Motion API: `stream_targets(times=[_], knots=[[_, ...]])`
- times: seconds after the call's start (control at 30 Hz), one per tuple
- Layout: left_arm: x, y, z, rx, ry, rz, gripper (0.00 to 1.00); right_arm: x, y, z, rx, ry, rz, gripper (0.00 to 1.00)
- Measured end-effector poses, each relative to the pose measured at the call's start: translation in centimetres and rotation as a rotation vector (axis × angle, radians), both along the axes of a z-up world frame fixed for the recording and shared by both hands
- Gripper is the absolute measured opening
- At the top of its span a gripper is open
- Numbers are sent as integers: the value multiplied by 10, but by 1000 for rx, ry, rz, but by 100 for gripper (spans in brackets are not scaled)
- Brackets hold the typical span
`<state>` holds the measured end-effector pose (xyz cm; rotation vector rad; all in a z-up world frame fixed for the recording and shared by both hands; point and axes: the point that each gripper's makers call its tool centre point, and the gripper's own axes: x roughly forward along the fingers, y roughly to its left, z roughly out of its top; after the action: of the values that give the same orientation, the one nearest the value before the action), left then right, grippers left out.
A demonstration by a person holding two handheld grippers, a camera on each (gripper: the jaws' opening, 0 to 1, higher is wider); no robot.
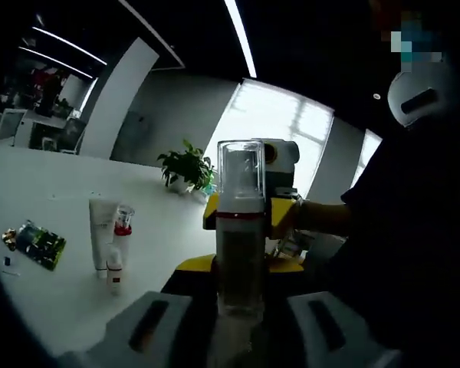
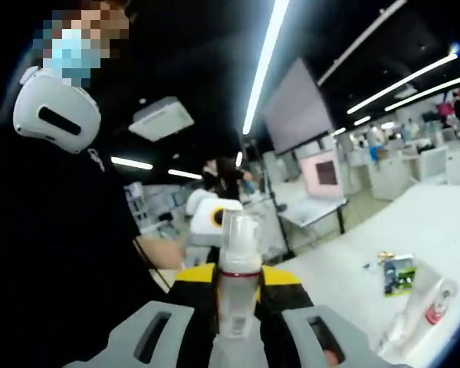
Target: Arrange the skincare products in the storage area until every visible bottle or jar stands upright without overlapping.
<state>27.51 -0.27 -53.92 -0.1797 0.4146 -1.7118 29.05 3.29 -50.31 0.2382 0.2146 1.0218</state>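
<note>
A clear pump bottle (image 1: 240,230) with a see-through cap and a red ring is upright in the air between the two grippers. My left gripper (image 1: 240,307) is shut on its base. The yellow-and-black right gripper (image 1: 285,218) faces me from behind the bottle. In the right gripper view the same bottle (image 2: 239,284) rises from my right gripper (image 2: 239,326), which is shut on it, with the left gripper (image 2: 280,277) beyond. On the white table (image 1: 54,184) stand a white tube (image 1: 101,230), a small red-banded bottle (image 1: 123,228) and a tiny white item (image 1: 115,274).
A green packet (image 1: 40,244) lies near the table's left edge, and a potted plant (image 1: 186,167) stands at the back. The person in dark clothes is close on the right. In the right gripper view the packet (image 2: 399,274), tube (image 2: 410,310) and small bottle (image 2: 438,303) sit at lower right.
</note>
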Motion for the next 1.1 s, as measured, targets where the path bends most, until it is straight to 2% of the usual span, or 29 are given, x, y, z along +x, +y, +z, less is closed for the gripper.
stream_targets(times=[0.1,0.3,0.37,0.57,0.63,0.7,0.77,0.83,0.93,1.1], knots=[[0,-2,-9,48,9,2,26,4,-6,-5,-16,-6,-20,12],[11,-1,-26,120,-29,92,51,8,-19,-10,-1,-2,-40,12],[18,0,-30,129,-77,139,56,9,-21,-13,-12,0,-43,12],[46,14,-51,225,-92,333,74,10,-27,-16,-9,2,-47,12],[57,23,-61,278,-100,412,82,10,-29,-20,-20,4,-52,12],[62,34,-73,341,-137,451,88,10,-32,-24,-25,8,-53,12],[63,46,-83,405,-160,460,86,9,-34,-25,-19,11,-57,12],[63,50,-85,402,-138,480,91,8,-36,-28,-19,16,-63,12],[65,57,-92,422,-140,498,98,9,-42,-34,-32,21,-83,12],[65,71,-111,534,-196,479,99,11,-53,-39,-42,19,-115,12]])
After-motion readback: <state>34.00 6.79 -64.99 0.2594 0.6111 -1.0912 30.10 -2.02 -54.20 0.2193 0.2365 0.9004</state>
